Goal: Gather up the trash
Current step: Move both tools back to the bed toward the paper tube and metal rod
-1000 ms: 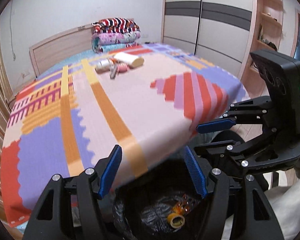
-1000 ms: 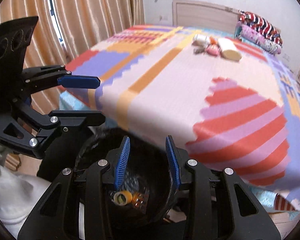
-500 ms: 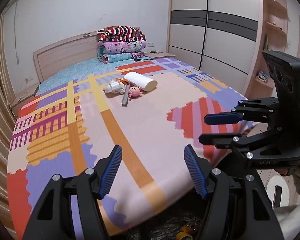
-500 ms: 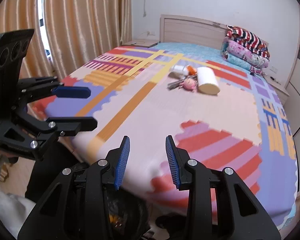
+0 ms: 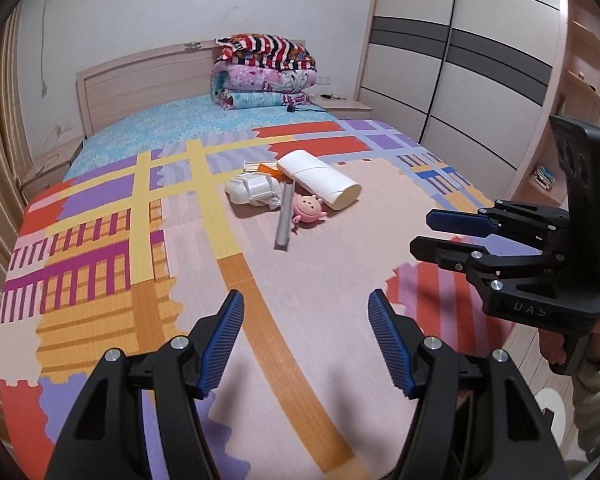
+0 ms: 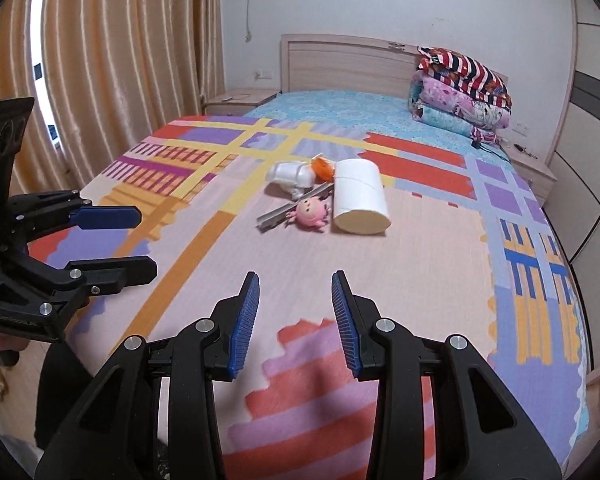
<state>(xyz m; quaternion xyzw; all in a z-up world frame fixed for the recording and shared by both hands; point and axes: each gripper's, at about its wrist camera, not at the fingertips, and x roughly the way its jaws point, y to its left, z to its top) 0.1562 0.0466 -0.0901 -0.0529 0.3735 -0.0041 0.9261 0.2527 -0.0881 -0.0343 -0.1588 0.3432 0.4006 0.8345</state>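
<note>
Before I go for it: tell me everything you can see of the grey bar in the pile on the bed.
The grey bar is a long, narrow, straight strip, apparently metal or plastic with a channel-like section. It lies flat on the patterned bedspread, one end under the crumpled white wrapper, the other pointing towards the foot of the bed. The pink doll rests against one side. No hand-held gripper touches it.

Patchwork bed (image 5: pixel 112 264) bears paper roll (image 5: pixel 320 178), pink toy (image 5: pixel 307 209), folded quilts (image 5: pixel 264 74).

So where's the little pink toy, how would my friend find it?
Look at the big bed with the colourful patchwork cover; a small pile of things lies in its middle. The pink toy sits at the pile's near edge, between the grey bar and the white paper roll. It's the only round, pink thing with a face.
</note>
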